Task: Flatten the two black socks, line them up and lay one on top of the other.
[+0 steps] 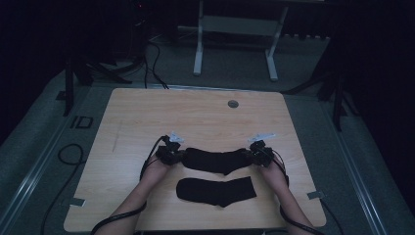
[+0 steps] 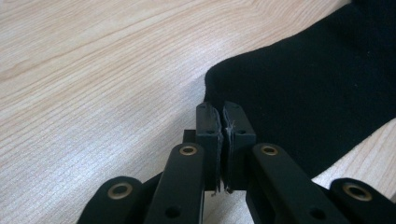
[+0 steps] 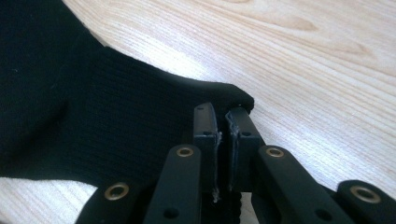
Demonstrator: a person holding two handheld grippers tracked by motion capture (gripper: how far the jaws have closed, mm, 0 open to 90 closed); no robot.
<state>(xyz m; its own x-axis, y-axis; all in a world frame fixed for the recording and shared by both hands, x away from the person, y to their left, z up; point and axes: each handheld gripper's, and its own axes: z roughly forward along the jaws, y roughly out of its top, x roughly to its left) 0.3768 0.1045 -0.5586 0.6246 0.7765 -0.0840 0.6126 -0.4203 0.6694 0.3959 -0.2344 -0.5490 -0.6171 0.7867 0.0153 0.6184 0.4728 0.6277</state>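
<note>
Black sock point(image 1: 215, 160) lies stretched flat, both ends gripped.

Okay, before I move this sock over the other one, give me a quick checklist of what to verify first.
1. Left gripper shut on the far sock: ok, jaws closed at its edge.
2. Right gripper shut on the same sock: ok, pinching a corner.
3. Far sock stretched between both grippers: ok.
4. Near sock lying flat, apart from the far one: ok.
5. Both layers of fabric caught in each pinch: cannot tell.
6. Table bare around the socks: ok.
</note>
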